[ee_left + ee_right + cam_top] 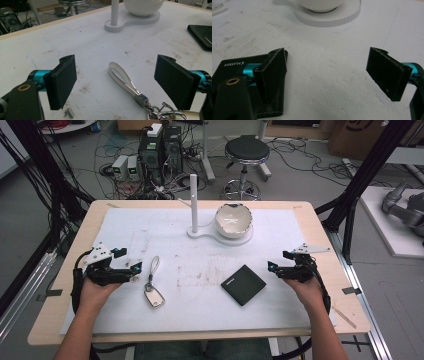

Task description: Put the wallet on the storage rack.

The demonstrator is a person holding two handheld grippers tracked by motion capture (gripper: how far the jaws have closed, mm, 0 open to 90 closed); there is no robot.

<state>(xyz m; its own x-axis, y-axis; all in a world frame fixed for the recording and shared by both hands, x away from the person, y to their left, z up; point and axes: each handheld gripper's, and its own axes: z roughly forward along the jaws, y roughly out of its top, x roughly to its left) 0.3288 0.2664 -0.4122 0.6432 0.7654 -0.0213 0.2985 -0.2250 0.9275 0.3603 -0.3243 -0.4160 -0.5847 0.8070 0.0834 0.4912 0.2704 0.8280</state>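
Counter [320,235] with white foam sheet [200,250] on top, stained in spots. Left tongs [127,260] rest low over the sheet, jaws spread wide, nothing between them. Right tongs [280,261] likewise spread wide and empty, both held by a person's hands coming in from the near edge.

Keyring [154,290] with a white strap loop and metal clasp lies just beside the left tongs, on their inner side; in the left gripper view the strap [123,78] runs between the 2 jaws, nearer the right-hand one, not touched by either. Black wallet [243,284] lies flat on the sheet, near the right tongs on their inner side; in the right gripper view the left-hand jaw sits over the wallet's [229,68] corner, contact unclear.

Ahead of both tongs, well apart, white stand [210,234] with 1 upright post [193,200] and 1 cracked-egg-shaped white bowl [233,220] on its base. Beyond the counter: black stool [246,152], computer boxes [160,150], cables on the floor.
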